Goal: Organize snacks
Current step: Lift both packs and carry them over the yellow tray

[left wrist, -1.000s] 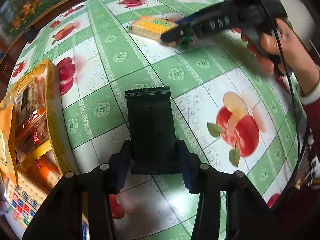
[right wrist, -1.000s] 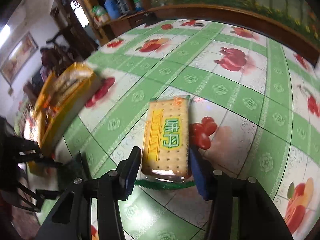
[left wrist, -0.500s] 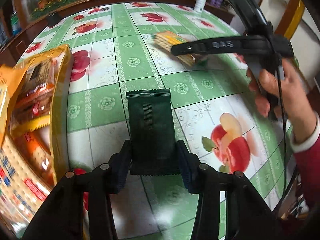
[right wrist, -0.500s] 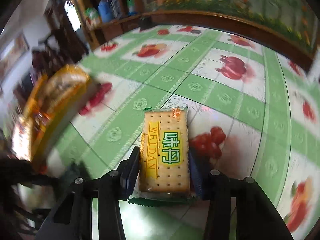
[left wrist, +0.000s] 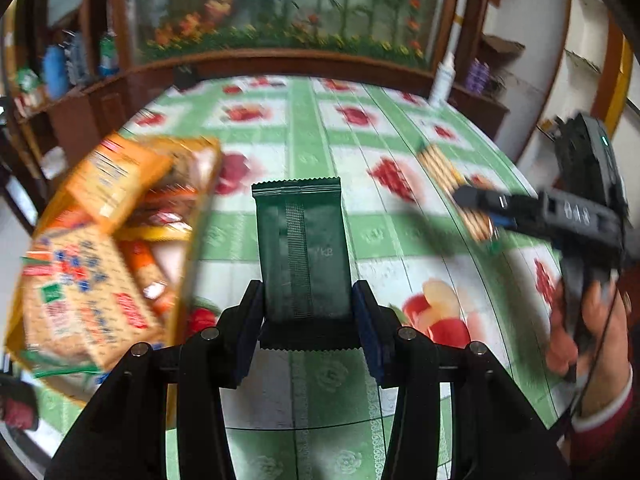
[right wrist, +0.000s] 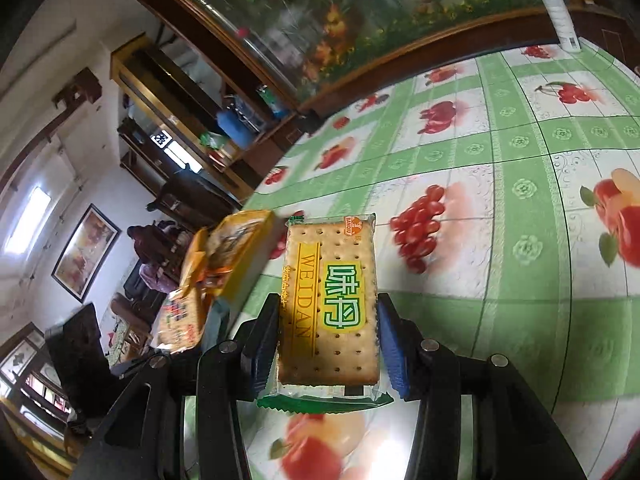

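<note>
My left gripper [left wrist: 307,316] is shut on a dark green snack packet [left wrist: 302,252], held above the fruit-print tablecloth [left wrist: 320,412]. My right gripper [right wrist: 328,344] is shut on a cracker packet marked WEIDAN [right wrist: 330,304], lifted off the tablecloth [right wrist: 520,216]. In the left wrist view the right gripper [left wrist: 476,204] with the cracker packet [left wrist: 452,184] is at the right. A yellow box full of snack packets [left wrist: 104,248] stands at the left, close beside the green packet. The box also shows in the right wrist view [right wrist: 224,264], left of the crackers.
A white bottle [left wrist: 443,78] stands at the table's far right edge, also in the right wrist view [right wrist: 558,12]. A wooden ledge with flower decor [left wrist: 280,60] borders the far side. The person's right hand [left wrist: 584,328] holds the right gripper.
Both grippers have risen and tilted up with their packets held. The left one has moved toward the yellow box, which now looms larger at its left. The right one carried the crackers off the table.
</note>
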A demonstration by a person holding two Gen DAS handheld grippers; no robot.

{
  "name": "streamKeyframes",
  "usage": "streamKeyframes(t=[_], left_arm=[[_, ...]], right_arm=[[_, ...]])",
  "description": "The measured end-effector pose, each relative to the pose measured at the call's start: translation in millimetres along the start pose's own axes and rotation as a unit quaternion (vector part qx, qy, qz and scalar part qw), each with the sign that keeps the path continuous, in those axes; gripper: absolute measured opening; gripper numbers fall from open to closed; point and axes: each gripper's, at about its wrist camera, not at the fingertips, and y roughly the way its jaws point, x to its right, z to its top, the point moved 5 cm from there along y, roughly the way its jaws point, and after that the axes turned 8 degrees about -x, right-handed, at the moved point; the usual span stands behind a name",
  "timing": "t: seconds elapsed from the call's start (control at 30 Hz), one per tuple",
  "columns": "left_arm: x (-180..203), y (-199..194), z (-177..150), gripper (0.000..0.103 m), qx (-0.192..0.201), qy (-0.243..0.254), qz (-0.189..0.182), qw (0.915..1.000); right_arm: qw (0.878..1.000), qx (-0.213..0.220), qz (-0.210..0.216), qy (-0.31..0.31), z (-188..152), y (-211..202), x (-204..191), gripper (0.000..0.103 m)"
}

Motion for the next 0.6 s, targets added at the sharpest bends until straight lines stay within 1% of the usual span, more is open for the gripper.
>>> streamKeyframes(t=[0.07, 0.13, 0.37, 0.6], left_arm=[[-5.0, -10.0, 2.4, 0.043, 0.020, -0.002, 0.027, 0.9994], [-10.6, -18.0, 3.7, 0.043, 0.032, -0.009, 0.042, 0.9986], [-35.4, -40.4, 6.9, 0.043, 0.071, -0.035, 0.084, 0.9934], [-62.0, -52.3, 8.1, 0.043, 0.094, -0.064, 0.117, 0.9867]], right_arm=[[1.000, 0.001, 0.006, -0.006, -3.8, 0.3, -10.8, 0.048], [1.000, 0.001, 0.014, -0.012, -7.6, 0.9, -23.2, 0.047], [0.998, 0.002, 0.037, -0.042, -15.4, 1.3, -64.9, 0.047], [0.996, -0.005, 0.041, -0.073, -21.5, 12.3, -97.0, 0.047]])
